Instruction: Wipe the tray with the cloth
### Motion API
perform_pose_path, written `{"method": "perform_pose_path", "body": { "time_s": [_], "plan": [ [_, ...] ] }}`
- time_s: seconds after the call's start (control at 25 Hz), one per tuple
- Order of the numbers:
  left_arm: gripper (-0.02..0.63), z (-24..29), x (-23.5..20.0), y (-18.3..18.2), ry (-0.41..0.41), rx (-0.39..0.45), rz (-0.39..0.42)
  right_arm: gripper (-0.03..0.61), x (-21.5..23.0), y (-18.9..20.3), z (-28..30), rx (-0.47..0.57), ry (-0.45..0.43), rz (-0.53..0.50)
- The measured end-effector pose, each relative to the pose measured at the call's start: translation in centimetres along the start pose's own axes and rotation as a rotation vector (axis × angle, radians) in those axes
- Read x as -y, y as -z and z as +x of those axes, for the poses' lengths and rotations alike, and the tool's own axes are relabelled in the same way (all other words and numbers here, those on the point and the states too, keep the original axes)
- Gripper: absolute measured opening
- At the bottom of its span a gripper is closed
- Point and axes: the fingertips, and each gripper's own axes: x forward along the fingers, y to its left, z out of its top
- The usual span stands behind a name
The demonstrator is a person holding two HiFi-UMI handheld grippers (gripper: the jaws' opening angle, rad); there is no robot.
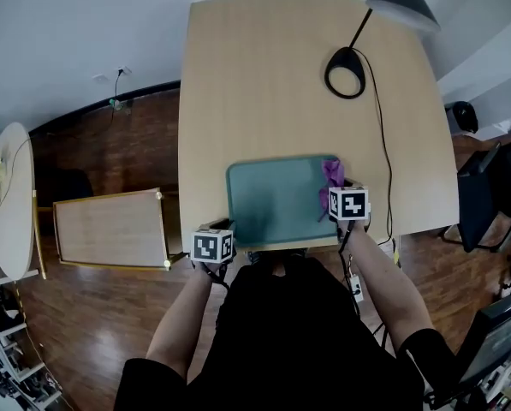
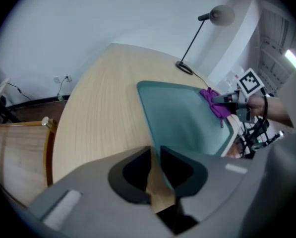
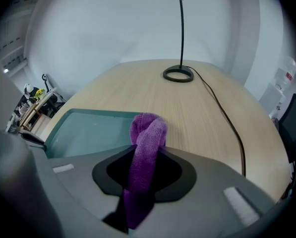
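Note:
A teal tray (image 1: 272, 202) lies on the wooden table (image 1: 264, 84) near its front edge. My right gripper (image 1: 341, 197) is at the tray's right rim, shut on a purple cloth (image 1: 332, 176). In the right gripper view the cloth (image 3: 148, 138) stands up between the jaws, with the tray (image 3: 86, 133) to the left. My left gripper (image 1: 218, 228) is at the tray's near left corner. In the left gripper view its jaws (image 2: 156, 175) stand slightly apart with the tray's corner (image 2: 163, 155) in the gap; the pads do not seem to press on it.
A black desk lamp's ring base (image 1: 345, 71) stands at the back right, and its cable (image 1: 383, 152) runs down the table's right side to the front edge. A wooden panel (image 1: 109, 228) lies on the floor to the left. A dark chair (image 1: 486, 195) is at the right.

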Motion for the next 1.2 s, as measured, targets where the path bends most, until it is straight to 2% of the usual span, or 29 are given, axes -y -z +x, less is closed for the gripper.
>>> {"method": "perform_pose_path", "body": {
  "time_s": [0.04, 0.2, 0.36, 0.6, 0.72, 0.84, 1.08, 1.2],
  "plan": [
    [0.06, 0.1, 0.1, 0.1, 0.001, -0.006, -0.006, 0.089, -0.2, -0.1, 0.0, 0.004, 0.003, -0.004],
    [0.052, 0.2, 0.0, -0.1, 0.03, -0.017, -0.058, 0.091, -2.4, -0.2, 0.1, 0.012, 0.003, 0.0],
    [0.052, 0.1, -0.1, 0.2, 0.072, -0.032, -0.105, 0.091, -7.6, -0.7, 0.5, 0.012, -0.065, -0.027],
    [0.06, 0.1, 0.1, 1.0, 0.091, -0.036, -0.047, 0.091, -19.3, -0.2, 0.9, -0.011, -0.204, -0.148],
    [0.061, 0.7, 0.9, 0.3, 0.124, -0.038, -0.037, 0.091, -23.5, -0.6, 1.1, -0.021, -0.283, -0.19],
    [0.064, 0.7, 1.1, 0.3, 0.154, -0.036, -0.03, 0.091, -27.0, 0.6, 1.6, -0.045, -0.349, -0.237],
    [0.064, 0.5, 1.1, 0.2, 0.178, -0.028, -0.033, 0.091, -29.0, 1.0, 1.7, -0.044, -0.393, -0.256],
    [0.064, 0.5, 0.9, 0.1, 0.182, -0.029, -0.037, 0.091, -28.2, 0.7, 1.7, -0.039, -0.373, -0.261]
  ]
}}
